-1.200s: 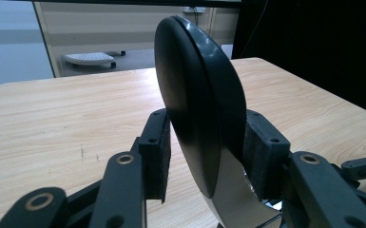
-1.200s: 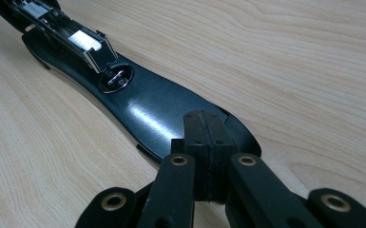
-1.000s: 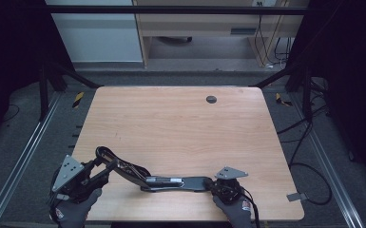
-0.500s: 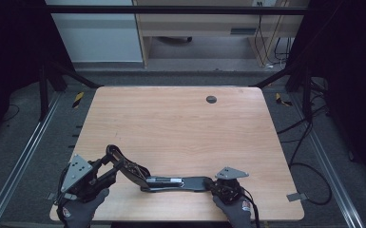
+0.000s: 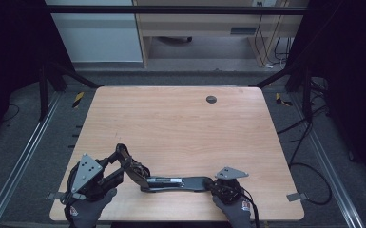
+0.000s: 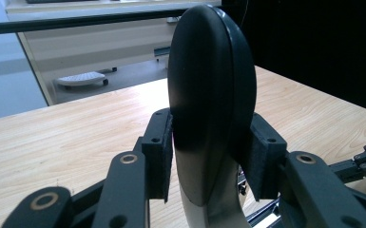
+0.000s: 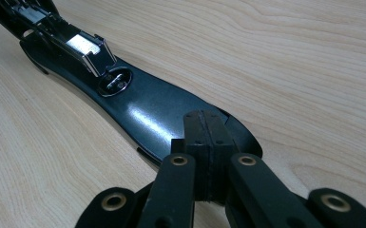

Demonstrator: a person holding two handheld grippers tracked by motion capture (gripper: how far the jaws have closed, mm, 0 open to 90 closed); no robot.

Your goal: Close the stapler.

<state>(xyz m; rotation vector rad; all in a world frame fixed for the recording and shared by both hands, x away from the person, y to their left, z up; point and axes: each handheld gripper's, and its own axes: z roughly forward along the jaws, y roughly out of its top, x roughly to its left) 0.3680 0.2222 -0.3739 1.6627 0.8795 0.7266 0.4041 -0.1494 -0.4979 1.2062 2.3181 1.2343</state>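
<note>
The big black stapler lies opened out between the two tongs. The left gripper squeezes its lifted top arm. The right gripper is closed, pressing the base down. Next, I think, swing the top down gently

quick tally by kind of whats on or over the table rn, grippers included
Staplers: 1, the black stapler, opened up, its top arm clamped in the left gripper
Grippers: 2, the left one and the right gripper, whose shut jaws press on the stapler's base
Gloved hands: 2
Total: 5
</note>
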